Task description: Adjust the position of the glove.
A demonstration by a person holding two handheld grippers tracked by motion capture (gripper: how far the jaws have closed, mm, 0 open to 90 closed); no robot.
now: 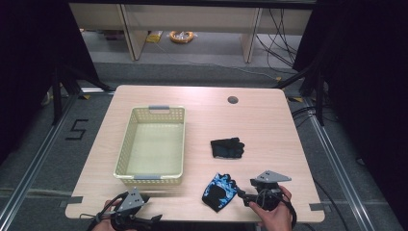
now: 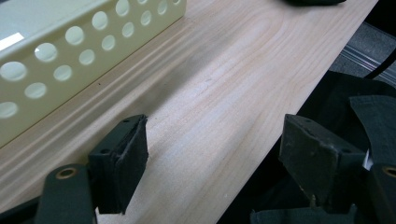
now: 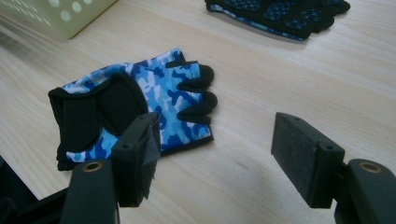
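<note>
Right tongs [image 3: 215,158], near edge of the surface [image 1: 269,120], right of centre: jaws apart, nothing between them, held in a hand [image 1: 275,214] at the bottom of the high view. Just beyond the jaws, slightly left: blue camouflage glove [image 3: 140,107], fingerless, lying flat on the pale wood; blue, white and navy mottled fabric, black padded panel over the palm area, black cuff band, short black finger ends pointing toward the far right in the right gripper view. One jaw overlaps the glove's near edge in that view; whether it touches cannot be told. In the high view the same glove [image 1: 219,191] sits just left of these tongs, near the front edge. Black glove [image 1: 227,147], farther back and right of centre, well apart from the first; its top is cut off in the right gripper view, where blue dotted patterning shows on it. Cream perforated basket [image 1: 126,144], left of centre, grey handle clips on its near and far rims. Left tongs [image 2: 215,158], near-left corner of the surface, jaws apart over bare wood beside the basket wall, partly cut off by the frame bottom in the high view.
</note>
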